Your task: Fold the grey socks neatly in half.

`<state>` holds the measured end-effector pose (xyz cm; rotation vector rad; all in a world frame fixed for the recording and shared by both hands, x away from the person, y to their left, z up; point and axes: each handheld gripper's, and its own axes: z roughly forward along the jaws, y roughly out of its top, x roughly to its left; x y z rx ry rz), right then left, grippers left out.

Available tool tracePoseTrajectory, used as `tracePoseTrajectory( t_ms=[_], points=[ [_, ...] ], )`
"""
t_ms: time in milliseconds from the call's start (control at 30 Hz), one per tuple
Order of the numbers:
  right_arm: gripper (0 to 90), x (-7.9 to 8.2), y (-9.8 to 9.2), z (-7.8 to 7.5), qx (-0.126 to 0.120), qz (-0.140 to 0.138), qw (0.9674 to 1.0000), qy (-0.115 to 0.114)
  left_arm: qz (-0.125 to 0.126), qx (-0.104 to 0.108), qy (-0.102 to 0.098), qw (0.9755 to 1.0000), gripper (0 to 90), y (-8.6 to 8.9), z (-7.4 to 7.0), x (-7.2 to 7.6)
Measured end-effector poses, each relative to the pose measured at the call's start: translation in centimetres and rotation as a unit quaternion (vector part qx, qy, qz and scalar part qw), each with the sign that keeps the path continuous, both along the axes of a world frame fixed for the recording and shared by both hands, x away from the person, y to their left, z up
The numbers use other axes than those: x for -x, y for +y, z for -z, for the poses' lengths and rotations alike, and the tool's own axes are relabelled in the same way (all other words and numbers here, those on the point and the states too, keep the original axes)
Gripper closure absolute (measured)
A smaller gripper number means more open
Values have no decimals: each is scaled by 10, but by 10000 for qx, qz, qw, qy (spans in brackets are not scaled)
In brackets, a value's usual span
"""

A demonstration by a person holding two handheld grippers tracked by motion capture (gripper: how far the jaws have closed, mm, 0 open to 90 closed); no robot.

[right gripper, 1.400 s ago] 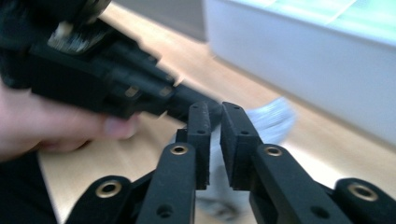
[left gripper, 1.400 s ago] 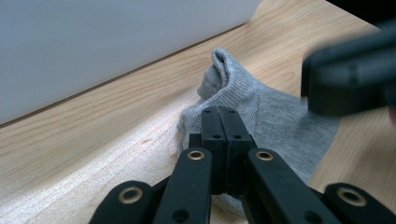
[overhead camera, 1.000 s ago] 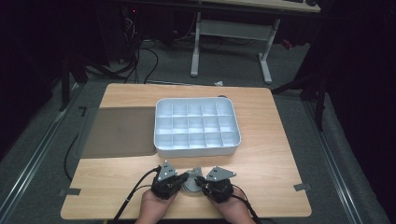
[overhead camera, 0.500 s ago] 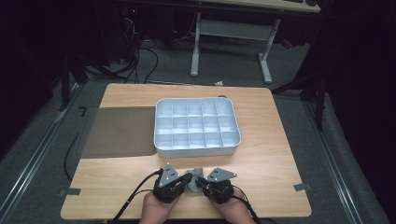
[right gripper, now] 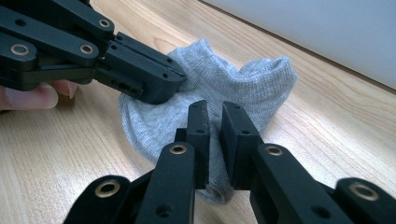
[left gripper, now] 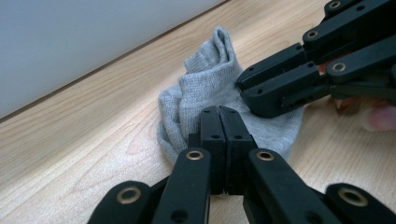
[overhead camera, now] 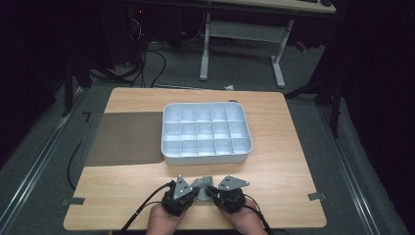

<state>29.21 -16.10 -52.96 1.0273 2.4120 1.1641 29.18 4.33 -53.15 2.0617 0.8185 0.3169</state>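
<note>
Each gripper, left [left gripper: 219, 114] and right [right gripper: 215, 112], has two flat black jaws on black linkage bars pinned with brass-ringed rivets behind the fingertips, a grey three-cornered plate on top, and a trailing black cable.

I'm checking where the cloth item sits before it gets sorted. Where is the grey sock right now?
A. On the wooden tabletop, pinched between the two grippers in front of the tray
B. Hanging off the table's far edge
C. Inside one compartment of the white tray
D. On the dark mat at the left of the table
A: the grey sock lies on the wooden tabletop, near side of the white tray, with the left gripper and right gripper both clamped on it.
</note>
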Motion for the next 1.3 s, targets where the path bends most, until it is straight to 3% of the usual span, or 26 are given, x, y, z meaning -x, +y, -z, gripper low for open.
tracePoseTrajectory(
  t_ms=[267,433,700,867,1033,1067,1200,1300],
  points=[
    [807,2,1,-2,-13,86,10000,-34,-28,0,34,10000,893,-1,0,0],
    [767,11,-2,-14,-343,125,9988,-337,-26,-8,41,10000,891,-1,0,0],
    [609,12,-12,-11,-415,461,9981,26,-22,-16,31,10000,888,-1,0,0],
    [564,7,-11,-2,-288,626,9966,456,-15,-8,38,10000,884,-1,0,1],
    [622,5,-12,1,-395,579,9953,665,-12,2,33,10000,879,0,1,1],
    [687,5,-12,2,-515,487,9950,707,-7,-29,7,10000,879,-1,0,2],
    [753,5,-12,2,-547,440,9948,732,-17,-136,-107,9998,879,-3,0,4],
    [812,7,-9,1,-459,384,9963,612,-38,-150,-134,9998,876,-3,0,5]
  ],
)
